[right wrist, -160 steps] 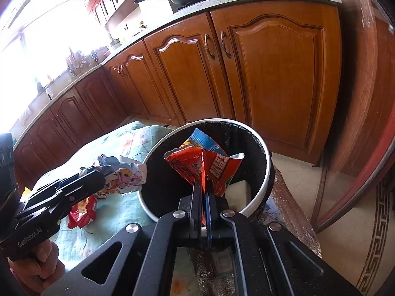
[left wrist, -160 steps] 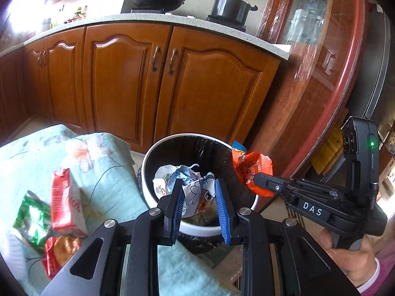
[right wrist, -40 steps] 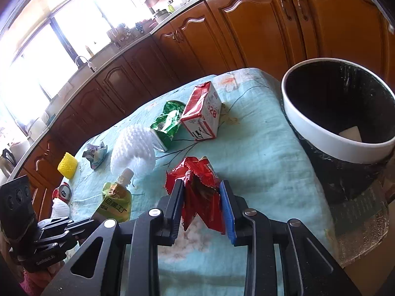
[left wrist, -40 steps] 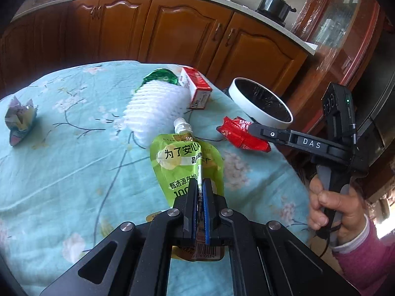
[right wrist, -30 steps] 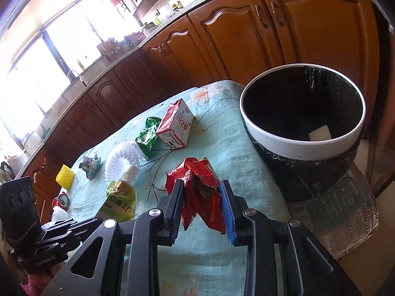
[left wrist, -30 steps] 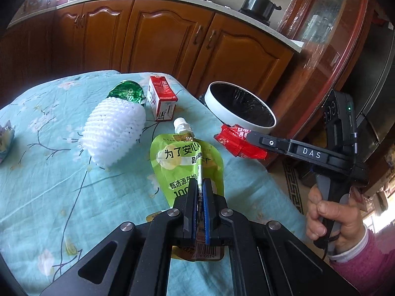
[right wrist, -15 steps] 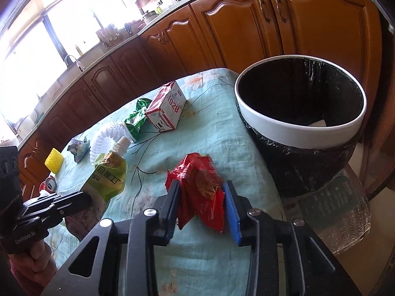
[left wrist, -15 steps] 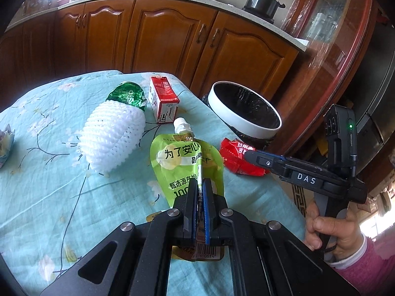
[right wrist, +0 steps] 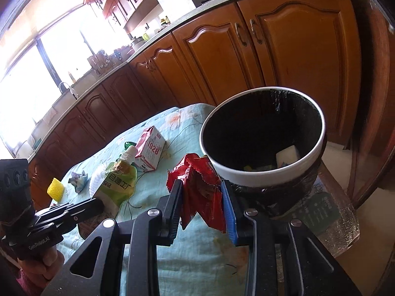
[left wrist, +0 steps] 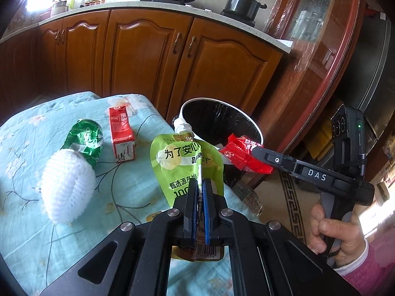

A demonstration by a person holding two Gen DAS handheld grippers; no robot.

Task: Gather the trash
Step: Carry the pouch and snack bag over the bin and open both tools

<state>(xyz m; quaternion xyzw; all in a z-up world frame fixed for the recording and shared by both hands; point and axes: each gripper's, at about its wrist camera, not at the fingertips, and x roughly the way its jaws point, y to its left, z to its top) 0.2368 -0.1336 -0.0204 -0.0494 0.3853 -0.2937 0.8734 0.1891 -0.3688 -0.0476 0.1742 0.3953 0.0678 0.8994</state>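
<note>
My left gripper [left wrist: 200,185] is shut on a green spouted drink pouch [left wrist: 185,157] and holds it above the table, near the bin; the pouch also shows in the right wrist view [right wrist: 119,180]. My right gripper [right wrist: 202,190] is shut on a crumpled red snack wrapper [right wrist: 201,185], just left of the bin's rim; the wrapper also shows in the left wrist view [left wrist: 243,155]. The round bin [right wrist: 246,172] has a white rim and a black liner, with some trash at its bottom. It stands beside the table [left wrist: 217,106].
On the light blue floral tablecloth [left wrist: 24,234] lie a red milk carton [left wrist: 121,135], a green foil wrapper [left wrist: 84,138], a white foam fruit net [left wrist: 66,187], a yellow foam piece [right wrist: 55,188] and a crumpled paper [right wrist: 79,177]. Wooden cabinets [left wrist: 148,56] stand behind.
Both grippers have moved toward the bin with their trash. The red wrapper has risen from over the tablecloth to beside the bin's rim. Both grips are unchanged.
</note>
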